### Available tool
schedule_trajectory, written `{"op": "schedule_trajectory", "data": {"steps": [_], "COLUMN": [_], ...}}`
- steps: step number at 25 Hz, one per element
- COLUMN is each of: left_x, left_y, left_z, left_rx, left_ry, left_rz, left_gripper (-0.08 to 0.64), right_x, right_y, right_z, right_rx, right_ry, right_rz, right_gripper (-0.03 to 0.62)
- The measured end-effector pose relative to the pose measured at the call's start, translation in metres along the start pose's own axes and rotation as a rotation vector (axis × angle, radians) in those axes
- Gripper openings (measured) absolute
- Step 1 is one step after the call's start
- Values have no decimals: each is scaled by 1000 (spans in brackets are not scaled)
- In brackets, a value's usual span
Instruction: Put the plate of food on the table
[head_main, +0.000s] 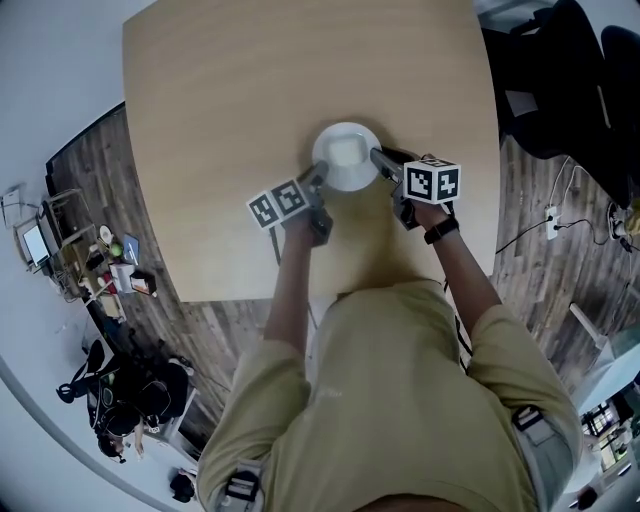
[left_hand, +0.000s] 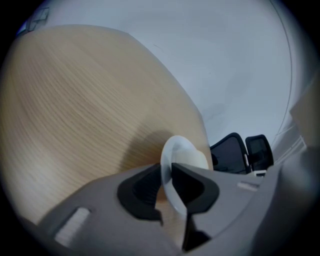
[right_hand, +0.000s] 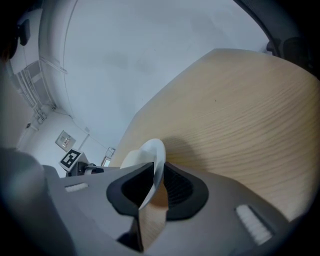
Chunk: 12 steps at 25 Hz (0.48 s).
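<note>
A white plate (head_main: 347, 155) with a pale piece of food (head_main: 345, 152) lies flat on the light wooden table (head_main: 230, 90), near its front edge. My left gripper (head_main: 318, 178) is at the plate's near-left rim. In the left gripper view the rim (left_hand: 179, 149) stands between the jaws of that gripper (left_hand: 166, 172) with a thin gap, so it is open. My right gripper (head_main: 378, 158) reaches in from the right. In the right gripper view its jaws (right_hand: 159, 175) close on the plate's rim (right_hand: 152, 152).
Black chairs (head_main: 560, 80) stand right of the table. A white power strip (head_main: 551, 222) and cables lie on the wood floor at the right. Boxes and bags (head_main: 115, 265) clutter the floor at the left. The person's torso is close behind the table's front edge (head_main: 300, 290).
</note>
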<state>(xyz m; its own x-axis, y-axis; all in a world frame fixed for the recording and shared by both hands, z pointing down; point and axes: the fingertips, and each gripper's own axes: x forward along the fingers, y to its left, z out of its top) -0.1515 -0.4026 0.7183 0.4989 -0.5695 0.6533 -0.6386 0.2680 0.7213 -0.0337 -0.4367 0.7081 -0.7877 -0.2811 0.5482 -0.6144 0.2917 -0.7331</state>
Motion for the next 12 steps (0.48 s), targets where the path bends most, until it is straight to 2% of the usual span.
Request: {"op": "schedule_trajectory", "data": {"steps": [6, 12], "left_x": [13, 16], "left_y": [8, 12], "left_z": [3, 2], "left_rx": [20, 118], "left_ry": [-4, -1], "left_rz": [36, 123], "left_gripper": [69, 74], "right_x": [13, 18], "right_y": [-14, -23], "right_z": [4, 0], "right_rx": [-24, -65], "right_ry": [17, 20], "right_rz": [-66, -143], "right_gripper": [63, 77]}}
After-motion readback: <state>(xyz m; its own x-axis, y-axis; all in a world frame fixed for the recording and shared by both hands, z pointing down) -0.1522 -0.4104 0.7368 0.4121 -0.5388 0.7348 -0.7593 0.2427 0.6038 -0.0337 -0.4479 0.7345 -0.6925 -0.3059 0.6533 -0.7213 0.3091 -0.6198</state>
